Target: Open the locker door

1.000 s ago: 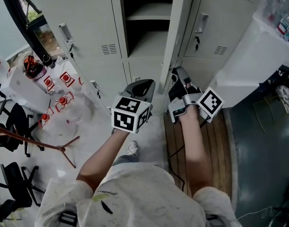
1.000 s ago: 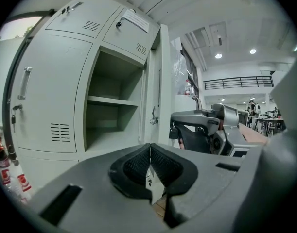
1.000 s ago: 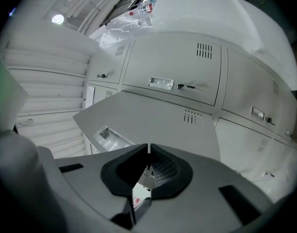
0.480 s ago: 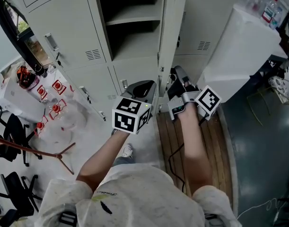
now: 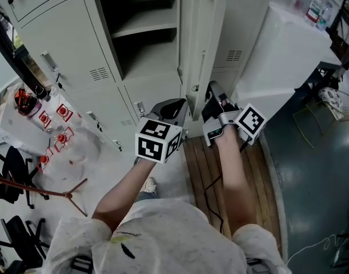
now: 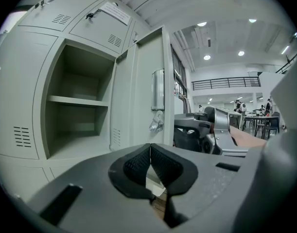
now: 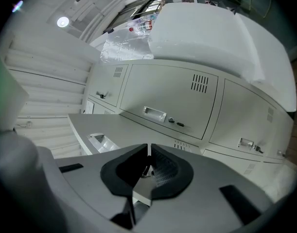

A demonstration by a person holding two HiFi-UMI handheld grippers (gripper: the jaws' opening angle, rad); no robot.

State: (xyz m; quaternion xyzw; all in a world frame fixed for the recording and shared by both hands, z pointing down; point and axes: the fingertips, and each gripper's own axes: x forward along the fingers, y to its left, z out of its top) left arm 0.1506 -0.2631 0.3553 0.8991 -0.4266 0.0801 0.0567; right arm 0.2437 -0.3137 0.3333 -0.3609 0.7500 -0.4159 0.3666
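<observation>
Nearest in the head view, the person's 2 forearms reach out over a strip of wooden flooring [image 5: 204,173]. Each holds a claw whose cube bears black-and-white square markers, the only print that can be made out. The left claw [image 5: 173,104] hangs before the lower lockers, just left of the open locker door [image 5: 200,44]. Its own view shows its 2 pads pressed together at the tips with nothing between them. The right claw [image 5: 212,90] sits just beside the door's outer face, low down. Its pads are likewise closed tip to tip, and a small metal piece shows in the hollow behind them. Whether they pinch it cannot be told. The door stands swung well out, edge-on to the head camera. Only the left claw view shows the side facing the compartment, with a metal handle housing [image 6: 158,89] and a latch tab [image 6: 156,126] under it. Only the right claw view shows the outer face with its recessed handle [image 7: 102,141]. Beyond, the compartment lies open with 1 shelf [image 5: 141,23]. A paper label [image 6: 115,12] on the locker above is too small to read. Far right, bottles [image 5: 317,5] top a bulky white block [image 5: 288,50], and their labels are illegible.
</observation>
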